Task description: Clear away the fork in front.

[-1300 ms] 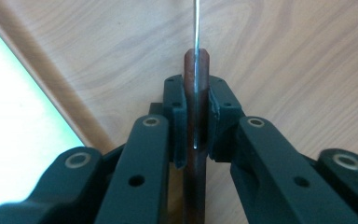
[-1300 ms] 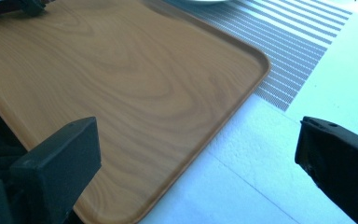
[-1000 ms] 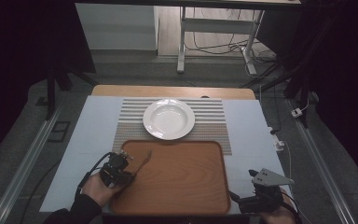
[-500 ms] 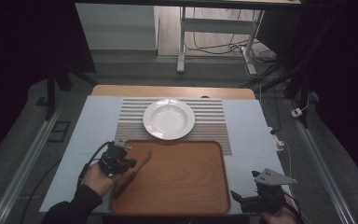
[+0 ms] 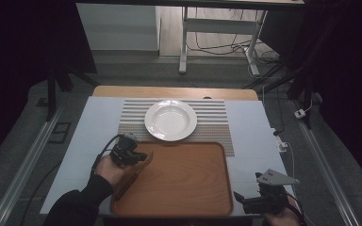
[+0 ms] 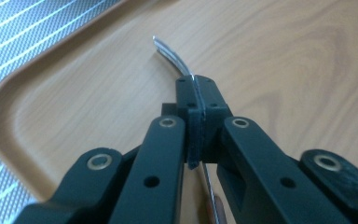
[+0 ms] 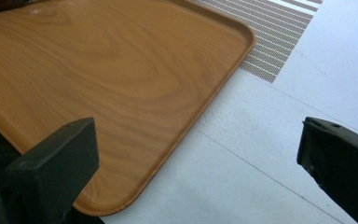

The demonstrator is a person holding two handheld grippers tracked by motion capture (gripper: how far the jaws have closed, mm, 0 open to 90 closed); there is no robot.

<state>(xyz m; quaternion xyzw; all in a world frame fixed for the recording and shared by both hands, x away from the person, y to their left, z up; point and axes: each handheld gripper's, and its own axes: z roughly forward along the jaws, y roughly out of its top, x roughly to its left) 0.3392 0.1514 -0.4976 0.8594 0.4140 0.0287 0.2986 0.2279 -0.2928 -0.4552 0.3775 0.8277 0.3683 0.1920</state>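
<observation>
The left gripper (image 6: 196, 100) has its jaws pinched together on a thin piece of metal cutlery (image 6: 170, 52), most likely a fork or spoon, though the working end is hidden below the jaws so I cannot tell which. The jaws have just been closing, and the metal now sits clamped edge-on between the pads, its curved, shiny handle sticking out just ahead of the tips and its lower part running back under the gripper. Pinching it across the thin flat of the handle is probably what keeps so slim a piece from swivelling or slipping. Directly beneath this gripper lies the wooden tray (image 6: 279, 51), its raised rounded rim curving off to the gripper's left; in the high view the left gripper (image 5: 128, 155) hangs over the tray's left edge. Ahead of it, past the tray's far rim, the white plate (image 5: 170, 120) rests on the striped placemat (image 5: 217, 113), a likely spot for laying cutlery beside. The right gripper (image 7: 196, 154) stands with its jaws spread wide and nothing between them, parked over the bare table (image 7: 242, 177) just off the tray's near right corner, seemingly kept clear while the left one works.
</observation>
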